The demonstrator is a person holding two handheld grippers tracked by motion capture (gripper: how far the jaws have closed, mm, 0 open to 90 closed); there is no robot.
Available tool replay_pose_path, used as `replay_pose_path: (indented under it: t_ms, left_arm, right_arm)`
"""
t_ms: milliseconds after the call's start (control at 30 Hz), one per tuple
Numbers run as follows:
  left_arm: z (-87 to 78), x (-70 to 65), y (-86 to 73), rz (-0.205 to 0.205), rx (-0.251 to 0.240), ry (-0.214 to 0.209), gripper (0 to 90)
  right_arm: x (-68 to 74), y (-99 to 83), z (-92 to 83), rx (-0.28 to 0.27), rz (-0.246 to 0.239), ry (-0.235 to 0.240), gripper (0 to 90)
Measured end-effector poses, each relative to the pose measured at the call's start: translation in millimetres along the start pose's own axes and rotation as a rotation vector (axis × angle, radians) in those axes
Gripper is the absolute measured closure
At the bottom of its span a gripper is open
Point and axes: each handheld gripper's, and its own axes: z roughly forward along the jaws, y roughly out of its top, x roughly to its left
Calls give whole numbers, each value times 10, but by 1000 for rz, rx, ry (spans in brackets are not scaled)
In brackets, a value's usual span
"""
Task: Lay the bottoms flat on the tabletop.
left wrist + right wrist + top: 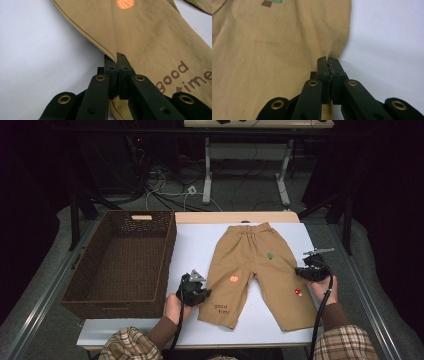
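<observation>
I have the left hand-held gripper (202,287) clamped on the outer side edge of the tan trousers (255,265), its jaws pinching a fold of cloth just ahead of the "good time" print (186,76). My right hand-held gripper (301,271) is pressed together on the opposite outer edge of the trousers. The trousers lie flat between the two on the white tabletop (192,245), waistband at the far side. A brown wicker basket (122,262) sits beyond my left hand-held gripper.
</observation>
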Motion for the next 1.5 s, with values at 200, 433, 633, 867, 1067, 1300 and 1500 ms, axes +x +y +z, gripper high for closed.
replay_pose_path:
  t_ms: [200,433,633,867,1067,1300,1500]
  left_arm:
    - [-25,3,-12,-2,19,-3,887]
    - [-17,2,4,-6,7,14,704]
    - [3,-10,17,0,11,40,440]
    - [9,4,32,-2,3,34,280]
    - [23,-9,58,13,7,34,217]
    - [20,-13,87,26,2,31,168]
    - [-2,-13,90,31,-6,36,156]
  right_arm:
    - [12,-12,-35,20,-9,-6,889]
    - [40,-11,-60,-3,-33,-7,677]
    - [139,-4,-131,-33,-46,32,452]
    - [240,-50,-181,-48,-67,90,312]
    - [341,-75,-207,-57,-99,140,202]
    - [427,-74,-208,-61,-125,182,159]
    - [472,-63,-216,-70,-138,193,157]
